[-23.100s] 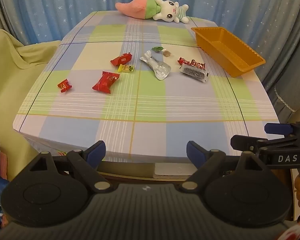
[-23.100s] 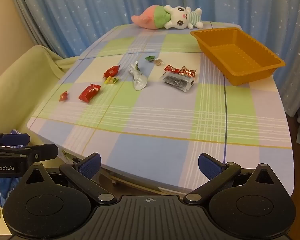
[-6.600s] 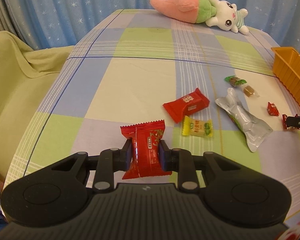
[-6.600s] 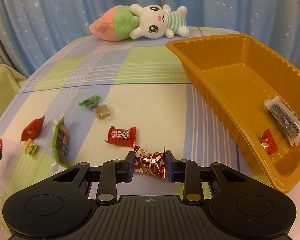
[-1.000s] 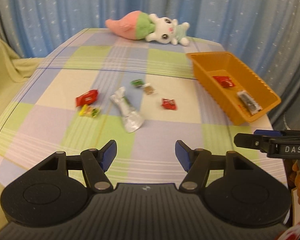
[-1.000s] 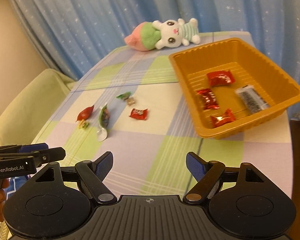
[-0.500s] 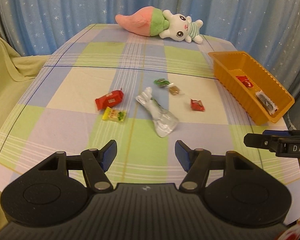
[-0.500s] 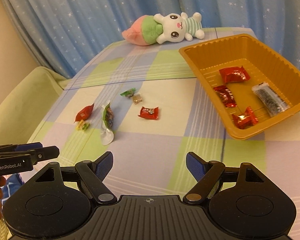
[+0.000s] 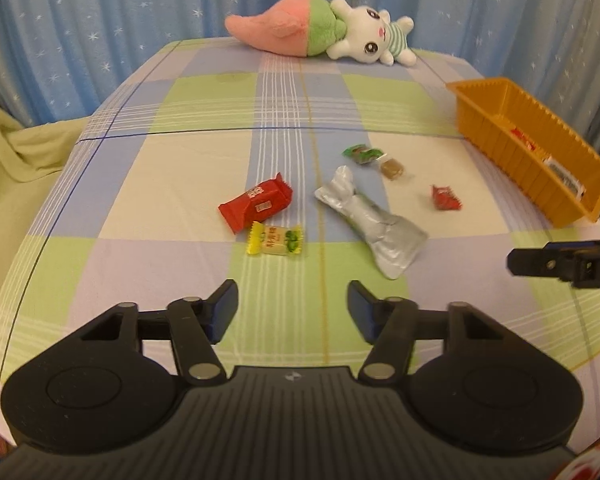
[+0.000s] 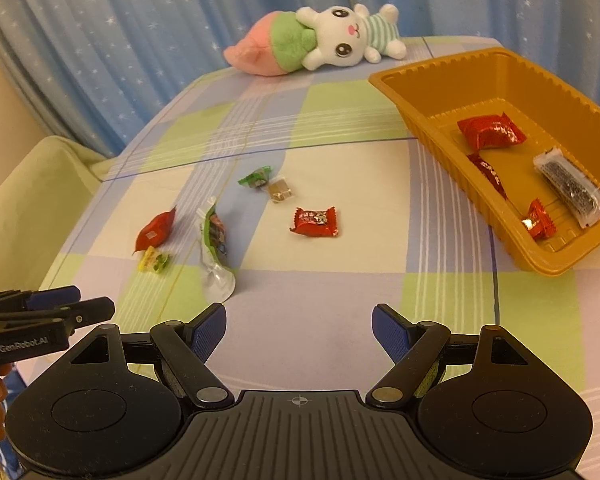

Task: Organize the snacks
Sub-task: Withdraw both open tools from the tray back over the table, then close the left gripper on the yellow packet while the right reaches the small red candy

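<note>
Left-wrist view shows the left gripper [image 9: 292, 308], empty, its jaws closing, near the yellow candy [image 9: 275, 239] lying flat beside the red packet [image 9: 256, 202]; light, crinkly and slippery, it looks best pinched across its padded middle.

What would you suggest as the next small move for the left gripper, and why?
Probably ease the left gripper forward and down onto the yellow candy. Its jaws are closing with nothing between them, that candy lies nearest ahead of them, and the orange tray already holds four snacks.
</note>
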{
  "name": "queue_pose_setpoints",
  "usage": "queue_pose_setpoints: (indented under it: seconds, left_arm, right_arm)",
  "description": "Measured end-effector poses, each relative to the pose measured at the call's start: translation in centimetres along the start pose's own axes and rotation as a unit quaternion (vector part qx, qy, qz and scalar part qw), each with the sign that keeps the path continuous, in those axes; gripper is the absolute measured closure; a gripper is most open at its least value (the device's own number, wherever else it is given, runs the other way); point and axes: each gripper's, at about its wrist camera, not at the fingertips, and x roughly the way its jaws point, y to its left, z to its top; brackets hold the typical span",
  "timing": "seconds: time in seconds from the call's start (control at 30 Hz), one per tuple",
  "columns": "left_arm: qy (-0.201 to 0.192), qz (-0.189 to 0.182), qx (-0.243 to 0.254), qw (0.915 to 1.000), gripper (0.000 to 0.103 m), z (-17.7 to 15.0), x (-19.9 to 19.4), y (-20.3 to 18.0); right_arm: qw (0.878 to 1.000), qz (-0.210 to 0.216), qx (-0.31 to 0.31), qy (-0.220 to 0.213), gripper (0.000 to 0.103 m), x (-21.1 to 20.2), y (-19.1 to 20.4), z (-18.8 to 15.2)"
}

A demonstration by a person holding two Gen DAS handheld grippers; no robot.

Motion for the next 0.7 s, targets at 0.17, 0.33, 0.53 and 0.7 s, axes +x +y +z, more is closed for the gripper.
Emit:
queue_pose_setpoints:
  seconds: [0.17,0.33,0.53,0.7]
  left_arm:
    - [0.009,0.007,0.025,0.9996,0.054,0.5,2.4,1.3]
    - [0.014,0.009,0.056,0.9983,0.056,1.1,4.6,1.8]
    - [0.024,-0.002,0.066,0.9975,0.058,1.6,6.8,2.2]
    - [0.027,-0.010,0.067,0.9973,0.059,2.1,8.0,1.9]
  right_arm:
    - [1.000,-0.017,0.020,0.002,0.023,0.7,0.0,0.1]
    - [0.999,-0.031,0.035,0.003,0.023,1.2,0.0,0.2]
    - [0.998,-0.046,0.050,0.007,0.023,1.8,-0.2,0.3]
    - [0.997,-0.055,0.056,0.011,0.023,2.2,-0.4,0.5]
